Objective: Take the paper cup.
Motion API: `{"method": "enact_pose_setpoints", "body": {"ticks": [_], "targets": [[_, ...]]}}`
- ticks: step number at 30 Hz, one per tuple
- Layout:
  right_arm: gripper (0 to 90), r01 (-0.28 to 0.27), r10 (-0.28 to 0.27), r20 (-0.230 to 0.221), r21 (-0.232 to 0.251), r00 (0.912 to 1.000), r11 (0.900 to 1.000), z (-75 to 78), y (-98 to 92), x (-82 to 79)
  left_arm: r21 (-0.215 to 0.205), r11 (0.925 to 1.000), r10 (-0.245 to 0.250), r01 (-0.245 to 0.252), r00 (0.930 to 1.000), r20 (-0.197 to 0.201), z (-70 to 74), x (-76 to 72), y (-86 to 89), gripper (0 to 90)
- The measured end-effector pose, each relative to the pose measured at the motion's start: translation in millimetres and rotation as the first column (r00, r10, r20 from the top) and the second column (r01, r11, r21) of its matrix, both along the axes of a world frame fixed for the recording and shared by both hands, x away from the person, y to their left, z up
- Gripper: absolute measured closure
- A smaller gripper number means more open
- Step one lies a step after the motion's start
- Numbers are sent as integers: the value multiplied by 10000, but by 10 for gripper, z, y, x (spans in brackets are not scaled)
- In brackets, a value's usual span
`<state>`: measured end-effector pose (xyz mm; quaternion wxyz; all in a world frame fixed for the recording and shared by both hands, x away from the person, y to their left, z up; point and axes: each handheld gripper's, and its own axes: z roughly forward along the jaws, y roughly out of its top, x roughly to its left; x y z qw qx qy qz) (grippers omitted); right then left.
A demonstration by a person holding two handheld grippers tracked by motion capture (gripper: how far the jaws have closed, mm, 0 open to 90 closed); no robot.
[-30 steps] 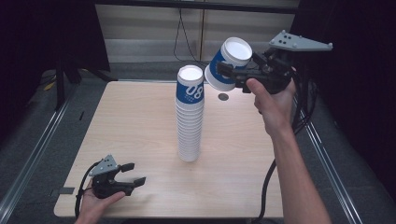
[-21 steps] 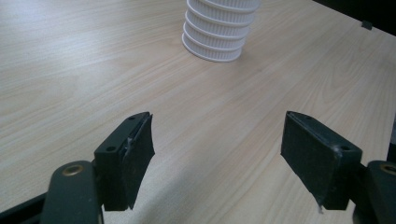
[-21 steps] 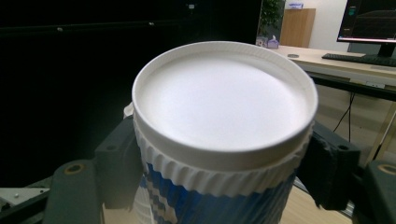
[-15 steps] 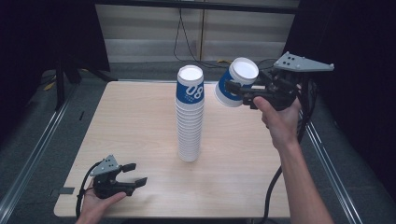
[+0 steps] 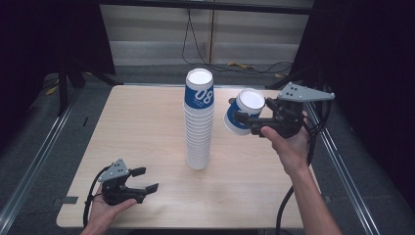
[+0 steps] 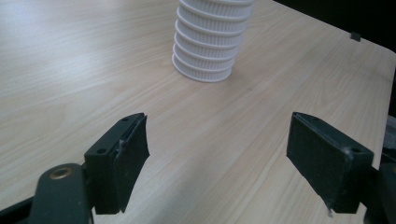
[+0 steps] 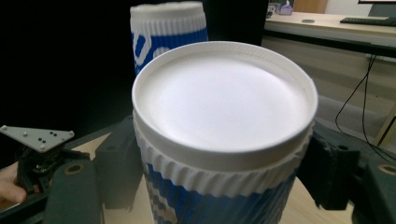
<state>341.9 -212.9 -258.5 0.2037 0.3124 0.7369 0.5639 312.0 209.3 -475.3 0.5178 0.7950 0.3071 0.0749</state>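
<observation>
Blue-and-white cup: a ribbed paper cup (image 5: 243, 117), white around the rim and blue below, is held in the air to the right of the stack, tilted so its white mouth faces up and toward the stack; it is clear of the table.
Right gripper: the right gripper (image 5: 246, 120) is clamped on that cup, one black jaw on each side of the ribbed wall just under the rim, as the right gripper view shows with the cup (image 7: 224, 140) between them.
Stack: the tall stack of cups (image 5: 198, 122) stands upright near the middle of the wooden table (image 5: 142, 122); its top cup carries a blue band with white numerals, and its white ribbed base (image 6: 205, 46) sits flat on the wood.
Left gripper: the left gripper (image 5: 147, 180) rests low at the near left corner of the table, well apart from the stack, its jaws spread wide and gripping nothing; bare wood lies between them in the left gripper view.
Step in hand: judging from the cup held beside the stack and below its top, a single cup is being carried apart from the stack, toward a place on the right side of the table.
Next move: it likely calls for righting the cup, bringing it down onto bare wood clear of the stack, and only then releasing the jaws.
Risk: a tilted landing could tip the light cup.
</observation>
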Motion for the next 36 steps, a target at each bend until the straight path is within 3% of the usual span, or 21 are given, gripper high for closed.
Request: {"method": "enact_pose_setpoints", "body": {"ticks": [7,11,14,17,22,25,28,32,36], "targets": [[255,-170,165,-369,-128,9992,9998,-247,27,-85,-78,9992,-399,401,9990,178,42,-34,-57,174],[256,-275,279,-455,84,9986,9996,-380,45,-118,-282,9984,-497,495,9987,-58,87,-58,-81,169],[257,-183,189,-261,244,9995,9995,-451,39,-169,-177,9976,-660,664,9976,211,140,-113,-118,169],[258,-194,208,-336,421,9992,9989,-515,22,-198,-255,9977,-631,633,9979,109,156,-102,-136,171],[258,-414,428,-563,255,9975,9988,-673,80,-254,-86,9978,-658,663,9967,479,208,-96,-197,211],[259,-578,583,-780,77,9953,9983,-785,157,-251,181,9942,-1068,1060,9927,558,287,-73,-269,214],[260,-873,878,-991,95,9912,9961,-882,242,-256,266,9931,-1158,1140,9901,794,368,-39,-317,214],[260,-1140,1161,-1079,258,9874,9931,-972,321,-273,-22,9947,-1018,1025,9899,989,439,8,-362,183],[261,-1383,1459,-1179,697,9823,9879,-1073,394,-288,-61,9917,-1264,1281,9846,1204,515,30,-461,179]]}}
